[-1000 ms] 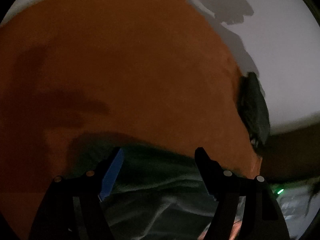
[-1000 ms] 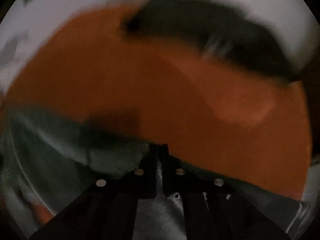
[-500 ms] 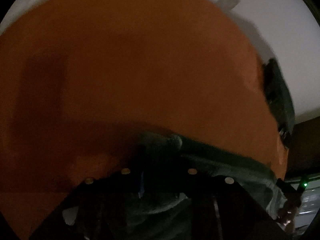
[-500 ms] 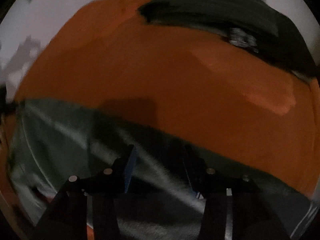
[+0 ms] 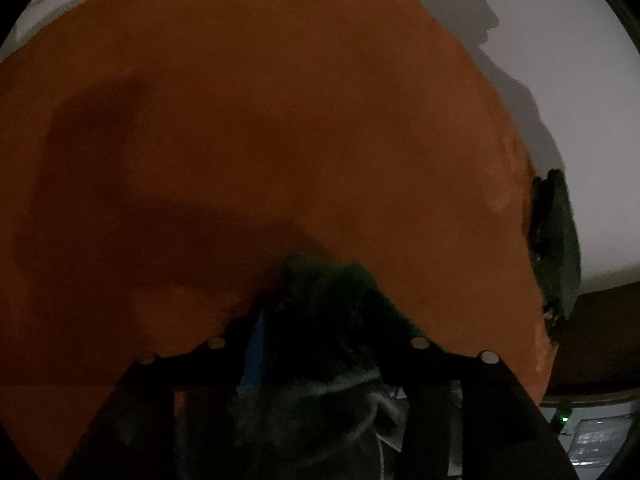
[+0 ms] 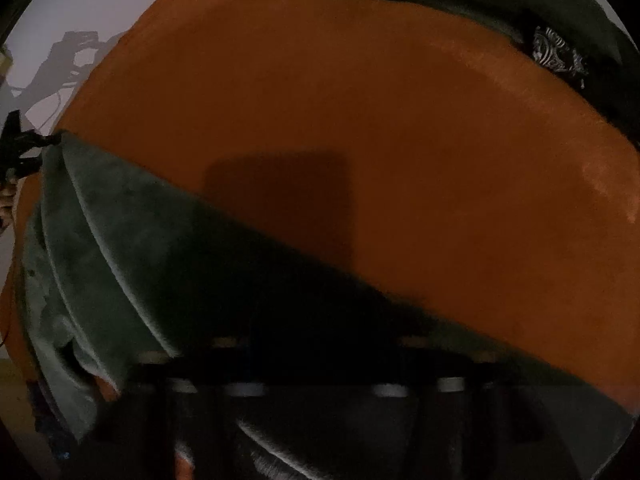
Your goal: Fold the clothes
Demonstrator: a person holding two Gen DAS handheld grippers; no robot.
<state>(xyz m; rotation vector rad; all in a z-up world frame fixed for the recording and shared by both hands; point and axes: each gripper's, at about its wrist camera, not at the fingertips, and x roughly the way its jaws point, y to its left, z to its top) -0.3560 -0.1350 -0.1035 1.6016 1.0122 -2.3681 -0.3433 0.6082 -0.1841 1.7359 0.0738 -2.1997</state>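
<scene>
Dim room, orange cover [image 5: 280, 120] spread wide, green garment [image 6: 120, 240] draped along its near edge. Left gripper [image 5: 320, 320] easing open around a fabric bunch, right gripper [image 6: 320, 344] clenched, fabric probably pinched. Could slip loose and wreck the fold.

The right gripper's fingertips [image 6: 320, 344] are lost in shadow and blur over the green garment [image 6: 120, 248]. A dark garment [image 6: 520, 8] at the orange surface's [image 6: 360, 80] far edge runs out of frame.
</scene>
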